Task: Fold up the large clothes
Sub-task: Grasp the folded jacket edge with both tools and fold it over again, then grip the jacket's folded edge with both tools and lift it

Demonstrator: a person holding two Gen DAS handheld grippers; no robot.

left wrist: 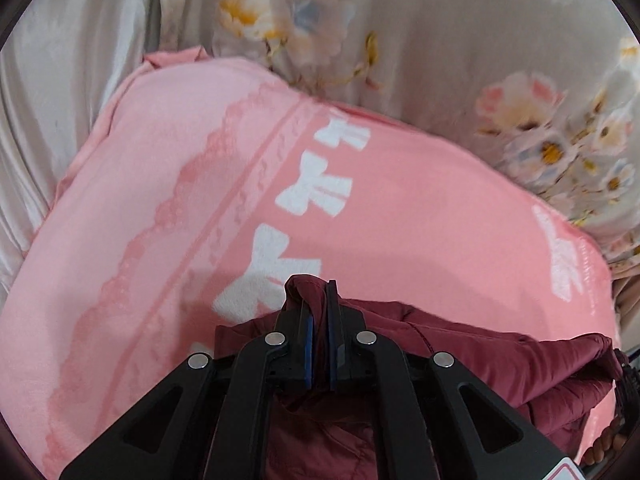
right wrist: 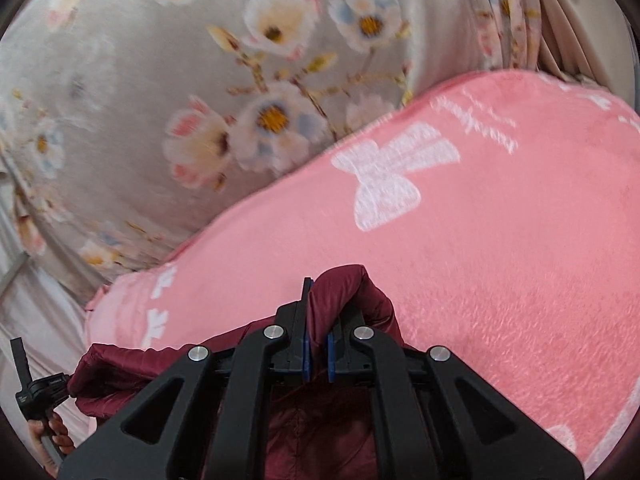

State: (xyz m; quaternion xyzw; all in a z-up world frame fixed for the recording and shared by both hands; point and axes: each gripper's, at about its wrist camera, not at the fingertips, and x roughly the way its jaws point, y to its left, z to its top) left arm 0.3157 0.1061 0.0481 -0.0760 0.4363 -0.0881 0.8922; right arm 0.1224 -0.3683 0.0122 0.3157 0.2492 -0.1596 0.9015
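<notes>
A dark red padded jacket [left wrist: 460, 344] hangs over a pink blanket with white bows [left wrist: 200, 184]. My left gripper [left wrist: 319, 300] is shut on a fold of the jacket's edge, which pokes up between its blue pads. In the right wrist view the same jacket [right wrist: 352, 296] bunches up between the fingers of my right gripper [right wrist: 318, 304], which is shut on it above the pink blanket [right wrist: 500, 240]. The left gripper and the hand that holds it show at the lower left of the right wrist view [right wrist: 36, 396], with the jacket stretched between the two grippers.
A grey sheet printed with flowers [left wrist: 440, 40] lies beyond the blanket and also shows in the right wrist view [right wrist: 180, 100]. Pale satin cloth [left wrist: 60, 92] lies at the left. Folded cloth edges [right wrist: 520, 12] sit at the upper right.
</notes>
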